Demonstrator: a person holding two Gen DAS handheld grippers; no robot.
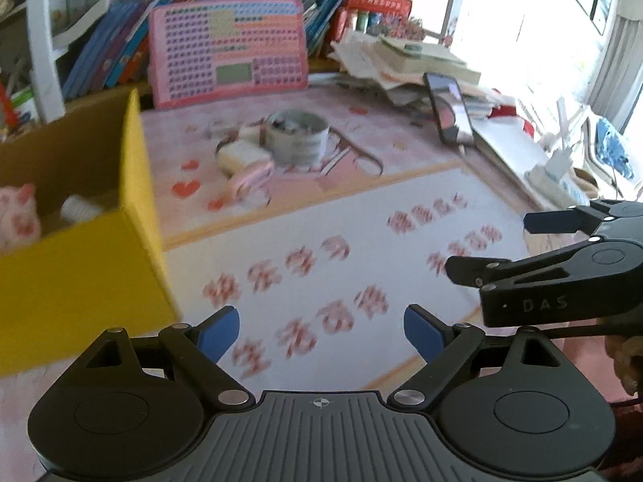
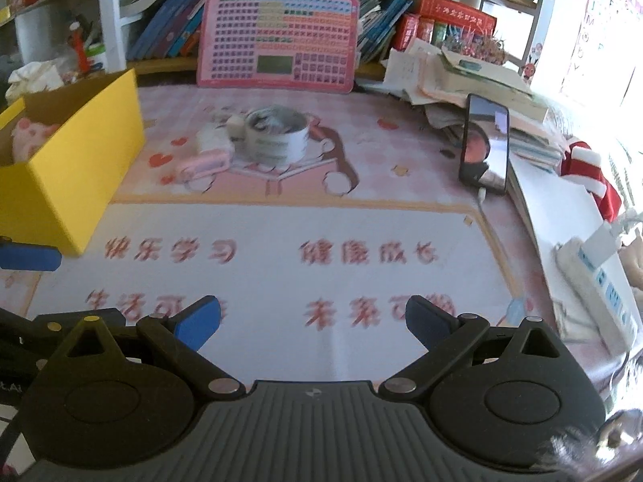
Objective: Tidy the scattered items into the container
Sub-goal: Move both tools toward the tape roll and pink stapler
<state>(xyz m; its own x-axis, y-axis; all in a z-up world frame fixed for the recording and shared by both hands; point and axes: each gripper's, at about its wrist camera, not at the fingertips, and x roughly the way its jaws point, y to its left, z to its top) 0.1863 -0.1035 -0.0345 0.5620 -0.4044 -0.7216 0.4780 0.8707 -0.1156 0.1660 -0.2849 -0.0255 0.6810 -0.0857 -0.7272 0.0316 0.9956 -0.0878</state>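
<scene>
Pink and white, the desk mat [image 2: 281,237] fills both my views, printed with blurred red characters across its white panel.

Nearest in the left wrist view, my left gripper [image 1: 321,331] hangs over that panel with its blue pads wide apart and nothing between them. My right gripper [image 2: 313,317] stands the same way in its own view: jaws spread wide, empty, only the mat showing in the gap. From the left camera I also see the right gripper coming in from the right edge, its fingers parted.

Just left of the left gripper sits the yellow box [image 1: 80,265], open on top. Inside it lie a pink plush [image 1: 18,217] and a small white item [image 1: 78,209] that I cannot identify. In the right wrist view the box [image 2: 76,176] stands at the left edge of the mat.

Farther out, near the middle of the mat, the scattered items cluster together: a tape roll [image 2: 277,136], a white block [image 2: 215,140] touching or just beside it on the left, and a pink case [image 2: 203,166] in front of that. Motion blur hides finer detail.

To the right, a phone [image 2: 484,144] leans upright against a paper stack [image 2: 474,76]. A white power strip [image 2: 594,285] lies near the right edge.

At the back, a pink board [image 2: 277,40] stands against a row of books [image 2: 168,28] under white shelving.
</scene>
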